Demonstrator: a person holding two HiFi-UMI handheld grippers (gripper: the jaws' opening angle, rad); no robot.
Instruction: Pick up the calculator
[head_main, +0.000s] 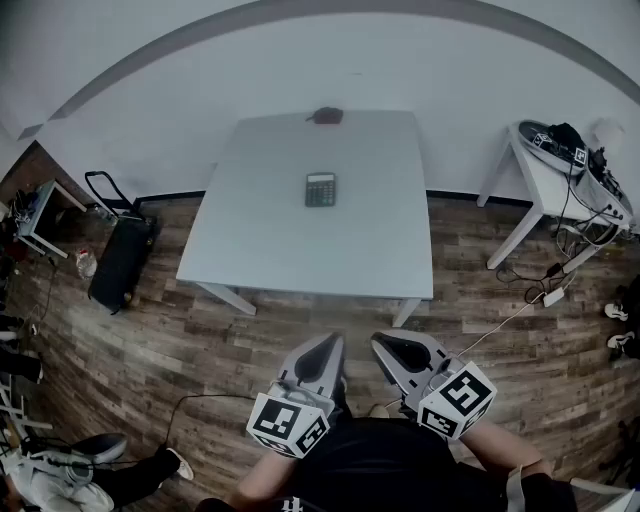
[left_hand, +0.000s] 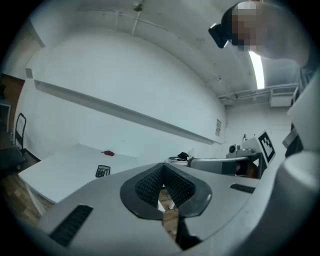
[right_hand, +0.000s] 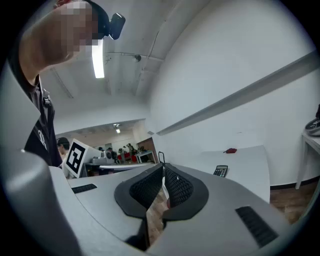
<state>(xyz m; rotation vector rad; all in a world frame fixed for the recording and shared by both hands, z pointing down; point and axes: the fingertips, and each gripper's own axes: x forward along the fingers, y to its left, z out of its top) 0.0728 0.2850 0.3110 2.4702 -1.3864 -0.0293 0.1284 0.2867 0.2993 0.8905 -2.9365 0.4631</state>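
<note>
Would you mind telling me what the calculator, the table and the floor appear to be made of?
The calculator: probably hard plastic, dark matte casing with rows of keys. The table: smooth pale top, likely laminate or painted board. The floor: wood-look planks, visible grain and seams.

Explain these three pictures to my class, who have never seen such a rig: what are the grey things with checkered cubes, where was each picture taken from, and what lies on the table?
No robot here: a person holds a grey grasping tool in each hand. The head view comes from a camera on the person's head, looking down on the left tool, the right tool and a white table. The other two pictures come from cameras riding on each tool, looking along its jaws. On the table lie a calculator and, at the far edge, a small dark red thing. Both tools are shut and hold nothing; neither is near the calculator.
</note>
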